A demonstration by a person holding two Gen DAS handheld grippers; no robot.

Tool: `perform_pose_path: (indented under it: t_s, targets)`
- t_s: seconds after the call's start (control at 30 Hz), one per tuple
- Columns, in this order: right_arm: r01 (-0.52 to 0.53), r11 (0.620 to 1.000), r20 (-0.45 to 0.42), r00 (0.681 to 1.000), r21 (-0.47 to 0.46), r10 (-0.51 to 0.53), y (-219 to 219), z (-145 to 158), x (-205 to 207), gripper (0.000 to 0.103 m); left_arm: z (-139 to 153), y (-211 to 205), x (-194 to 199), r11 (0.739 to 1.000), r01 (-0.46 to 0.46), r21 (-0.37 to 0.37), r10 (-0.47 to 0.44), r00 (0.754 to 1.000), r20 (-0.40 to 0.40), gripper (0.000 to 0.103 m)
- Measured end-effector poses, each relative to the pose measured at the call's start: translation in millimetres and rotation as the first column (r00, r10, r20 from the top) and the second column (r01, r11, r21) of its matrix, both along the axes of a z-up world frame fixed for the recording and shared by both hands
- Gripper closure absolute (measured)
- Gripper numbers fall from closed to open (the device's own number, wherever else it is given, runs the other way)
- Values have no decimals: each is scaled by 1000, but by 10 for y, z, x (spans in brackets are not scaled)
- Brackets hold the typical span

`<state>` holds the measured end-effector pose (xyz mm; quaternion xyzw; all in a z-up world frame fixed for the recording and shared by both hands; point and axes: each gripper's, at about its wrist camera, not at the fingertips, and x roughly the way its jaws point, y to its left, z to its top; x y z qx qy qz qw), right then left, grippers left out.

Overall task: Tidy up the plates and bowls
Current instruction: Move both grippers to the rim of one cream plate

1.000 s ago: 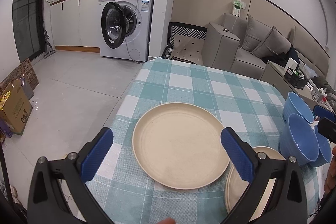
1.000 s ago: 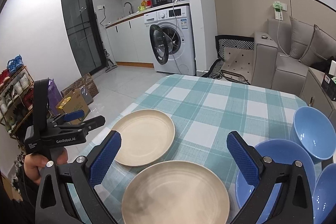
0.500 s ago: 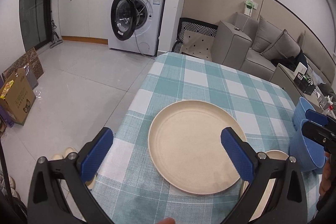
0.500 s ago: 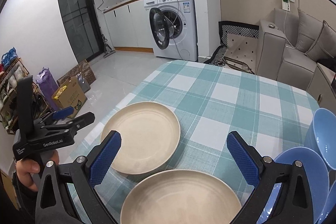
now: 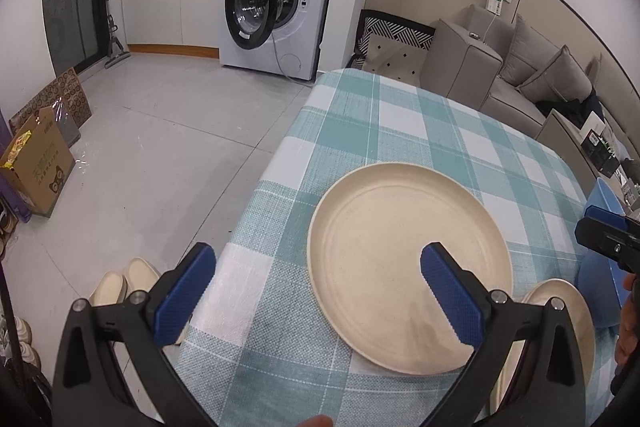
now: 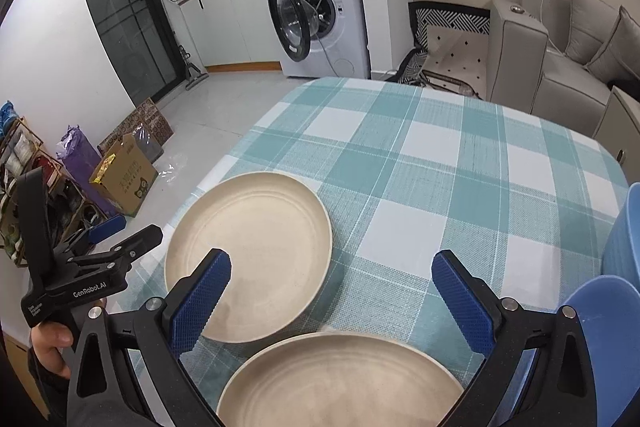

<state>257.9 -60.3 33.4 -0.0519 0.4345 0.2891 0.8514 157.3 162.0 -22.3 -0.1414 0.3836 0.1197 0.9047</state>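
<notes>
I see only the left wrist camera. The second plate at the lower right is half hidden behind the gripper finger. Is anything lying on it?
Observer: No. In the right wrist view the second plate is bare.
Operator: Is the right gripper closed on it?
Observer: No. The right gripper is open and holds nothing.
Operator: Do the two plates touch?
Observer: No. A narrow strip of tablecloth shows between the second plate and the big plate.
</notes>
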Motion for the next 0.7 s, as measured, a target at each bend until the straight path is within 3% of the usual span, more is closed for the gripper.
perform_pose_path:
  t_s: [0.7]
  targets:
    - [-18,995,-79,997,-101,10,327,-377,276,1,-312,58,132,999,-1,-38,-3,996,-94,0]
